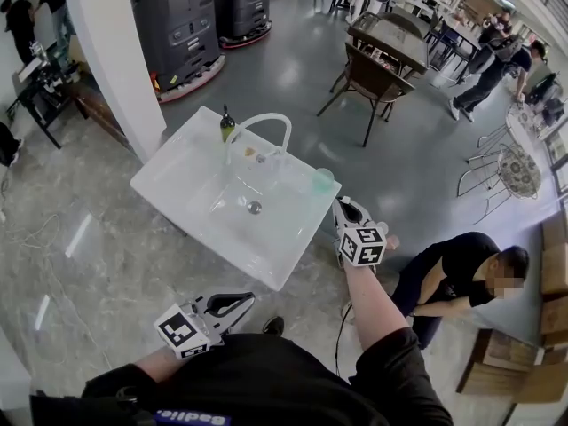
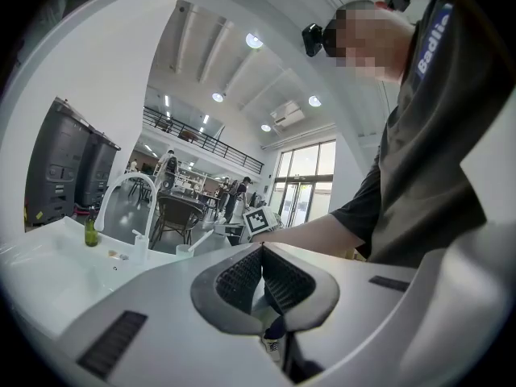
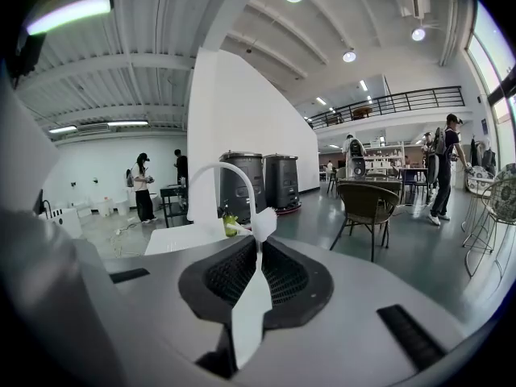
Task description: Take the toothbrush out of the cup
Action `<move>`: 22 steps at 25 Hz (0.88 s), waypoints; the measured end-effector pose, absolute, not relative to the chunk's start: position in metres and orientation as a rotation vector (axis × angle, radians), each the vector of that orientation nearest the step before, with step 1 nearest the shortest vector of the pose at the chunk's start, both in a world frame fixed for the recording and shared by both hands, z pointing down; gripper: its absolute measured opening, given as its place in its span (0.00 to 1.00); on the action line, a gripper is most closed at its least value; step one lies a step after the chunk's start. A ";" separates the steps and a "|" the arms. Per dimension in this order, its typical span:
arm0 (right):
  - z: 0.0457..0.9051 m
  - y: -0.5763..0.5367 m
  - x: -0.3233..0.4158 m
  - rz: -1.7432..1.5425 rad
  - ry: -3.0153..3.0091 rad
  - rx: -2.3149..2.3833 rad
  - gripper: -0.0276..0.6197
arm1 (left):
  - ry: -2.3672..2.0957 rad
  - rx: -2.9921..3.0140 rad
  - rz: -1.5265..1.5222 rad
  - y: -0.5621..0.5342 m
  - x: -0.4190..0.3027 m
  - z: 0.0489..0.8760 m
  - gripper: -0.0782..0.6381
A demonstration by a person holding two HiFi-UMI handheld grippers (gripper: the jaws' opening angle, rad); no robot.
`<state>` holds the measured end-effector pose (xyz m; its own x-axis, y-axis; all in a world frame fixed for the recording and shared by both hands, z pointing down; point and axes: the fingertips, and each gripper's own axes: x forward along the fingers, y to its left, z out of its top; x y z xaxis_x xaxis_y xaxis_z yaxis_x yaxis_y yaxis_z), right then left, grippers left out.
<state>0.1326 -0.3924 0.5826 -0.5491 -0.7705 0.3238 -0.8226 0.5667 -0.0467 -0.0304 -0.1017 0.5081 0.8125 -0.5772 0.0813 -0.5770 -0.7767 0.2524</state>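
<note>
Now one white toothbrush [image 3: 250,297] is being clamped in the right gripper [image 3: 258,247] (one cup [image 1: 323,181] is being shown on the sink [image 1: 177,183]). The left gripper [image 2: 262,252] jaws are being pressed together.

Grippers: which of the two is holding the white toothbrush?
The right gripper: its jaws are clamped on the white toothbrush, whose head pokes out ahead. The left gripper has its jaws shut together with nothing between them.
</note>
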 end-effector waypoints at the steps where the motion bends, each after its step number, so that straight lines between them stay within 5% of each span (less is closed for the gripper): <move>1: 0.580 -0.388 0.131 0.280 -2.542 1.318 0.09 | -0.881 2.737 -0.003 -0.100 -0.030 0.507 0.12; 22: 0.559 -0.294 0.114 0.298 -2.594 1.299 0.09 | -0.758 2.817 0.012 -0.069 -0.023 0.491 0.12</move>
<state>0.1139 -0.2941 0.5586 -0.5829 -0.7597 0.2883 -0.8053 0.5874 -0.0801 -0.0229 -0.0685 0.4913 0.8665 -0.4948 0.0657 -0.4967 -0.8416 0.2123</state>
